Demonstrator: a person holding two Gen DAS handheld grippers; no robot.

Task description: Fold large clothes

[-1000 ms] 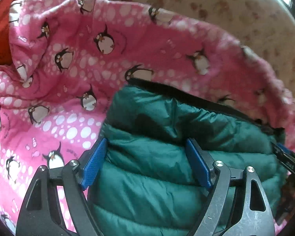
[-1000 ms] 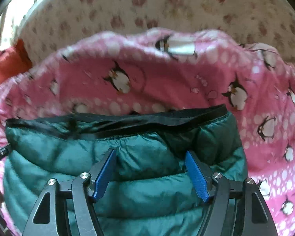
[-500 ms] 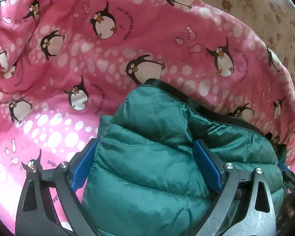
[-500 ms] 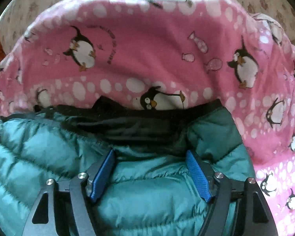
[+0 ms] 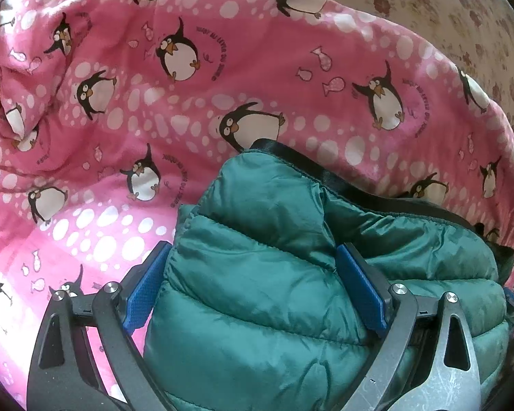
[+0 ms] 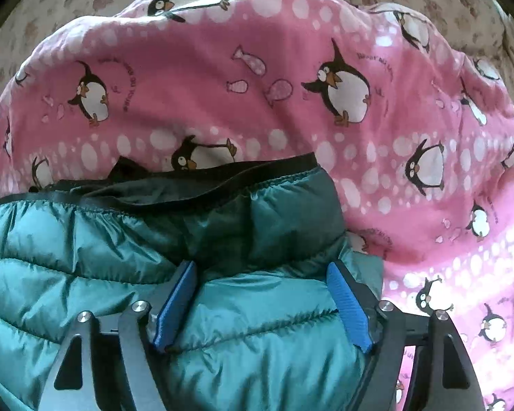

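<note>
A green puffer jacket [image 5: 291, 274] lies bunched on a pink penguin blanket [image 5: 154, 102], its black hem running crosswise ahead of both hands. The left tool [image 5: 253, 294] straddles its left end, jaws wide; the right tool [image 6: 260, 304], jaws opening, straddles the right end, padding bulging between both.

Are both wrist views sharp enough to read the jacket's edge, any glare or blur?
Left wrist: sharp, fisheye bends the rim; green jacket and its black edge clear, pink penguin blanket evenly lit. Right wrist: jacket sheen, no blinding glare; blanket slightly soft.
</note>
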